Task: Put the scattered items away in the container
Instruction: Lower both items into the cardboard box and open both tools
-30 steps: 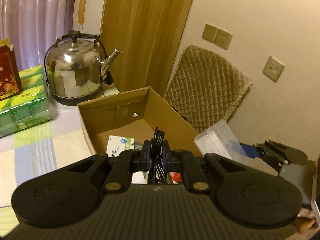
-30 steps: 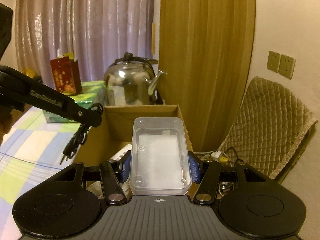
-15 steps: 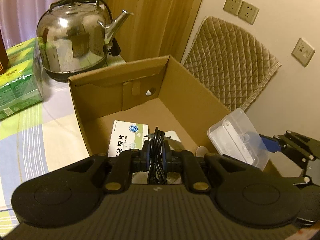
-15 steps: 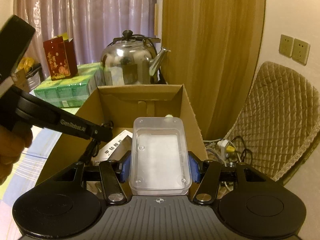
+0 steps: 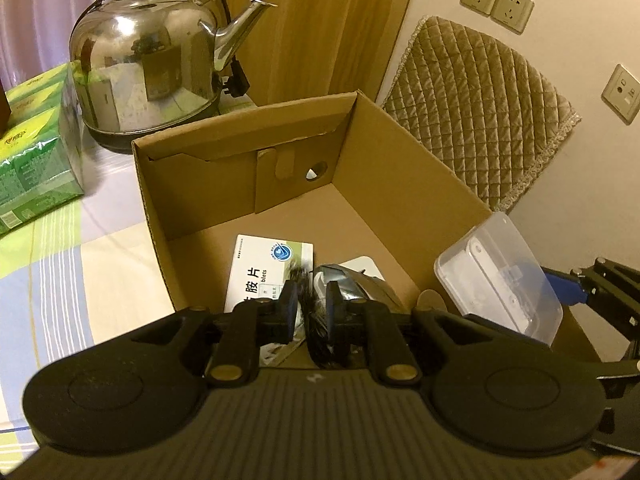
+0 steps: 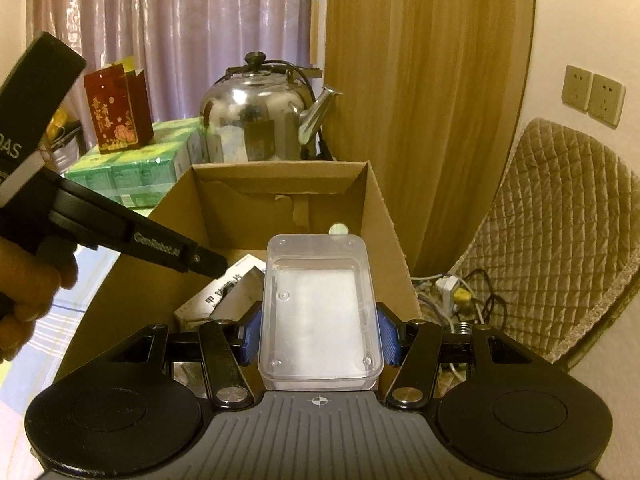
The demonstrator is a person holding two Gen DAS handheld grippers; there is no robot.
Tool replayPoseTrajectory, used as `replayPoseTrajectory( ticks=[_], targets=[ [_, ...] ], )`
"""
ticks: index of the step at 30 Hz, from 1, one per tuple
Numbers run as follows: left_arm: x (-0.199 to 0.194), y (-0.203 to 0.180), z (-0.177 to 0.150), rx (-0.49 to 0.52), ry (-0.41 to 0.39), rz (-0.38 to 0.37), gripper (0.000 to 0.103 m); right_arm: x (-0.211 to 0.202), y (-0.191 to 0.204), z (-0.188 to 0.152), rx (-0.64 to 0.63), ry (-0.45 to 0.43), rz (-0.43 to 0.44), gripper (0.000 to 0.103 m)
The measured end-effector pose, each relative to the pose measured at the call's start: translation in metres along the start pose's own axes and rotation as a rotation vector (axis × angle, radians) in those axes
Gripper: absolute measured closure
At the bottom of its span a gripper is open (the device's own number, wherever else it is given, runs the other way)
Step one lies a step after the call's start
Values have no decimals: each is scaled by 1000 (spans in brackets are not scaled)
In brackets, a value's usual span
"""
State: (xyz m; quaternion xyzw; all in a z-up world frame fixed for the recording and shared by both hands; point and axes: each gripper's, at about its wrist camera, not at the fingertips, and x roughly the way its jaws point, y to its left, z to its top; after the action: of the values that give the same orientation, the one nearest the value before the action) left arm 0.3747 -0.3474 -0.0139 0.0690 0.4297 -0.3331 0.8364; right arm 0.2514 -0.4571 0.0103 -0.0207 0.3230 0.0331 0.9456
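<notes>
An open cardboard box (image 5: 240, 136) (image 6: 384, 216) stands on the table. Inside lie a white medicine box (image 5: 272, 264) (image 6: 228, 292) and a grey-white item (image 5: 352, 284). My left gripper (image 5: 310, 304) is over the box with its fingers parted a little; a black cable (image 5: 314, 320) hangs blurred between them, slipping down. My right gripper (image 6: 318, 332) is shut on a clear plastic case (image 6: 318, 308) (image 5: 500, 276) and holds it above the box's right side. The left gripper's arm (image 6: 132, 236) shows in the right wrist view.
A steel kettle (image 5: 148, 52) (image 6: 256, 120) stands behind the box. Green tissue packs (image 5: 32, 148) (image 6: 132, 176) and a red gift bag (image 6: 118, 110) are to the left. A quilted chair back (image 5: 480, 100) and floor cables (image 6: 452, 292) are right of the table.
Both grippers moved forward and down over the box. The left fingers have parted and the cable, held tight before, now slips down between them.
</notes>
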Motion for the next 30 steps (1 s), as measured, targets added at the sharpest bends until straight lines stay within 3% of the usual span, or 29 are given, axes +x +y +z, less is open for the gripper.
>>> replayPoseTrajectory(
  ticks=[26,30],
  targets=[
    [-49,-4,-28,29,-43,4,81,16,5,-2,40,90,8,49],
    [-56,-4,-33,33,-48,6,76,17,6,-1,39,92,5,49]
  ],
)
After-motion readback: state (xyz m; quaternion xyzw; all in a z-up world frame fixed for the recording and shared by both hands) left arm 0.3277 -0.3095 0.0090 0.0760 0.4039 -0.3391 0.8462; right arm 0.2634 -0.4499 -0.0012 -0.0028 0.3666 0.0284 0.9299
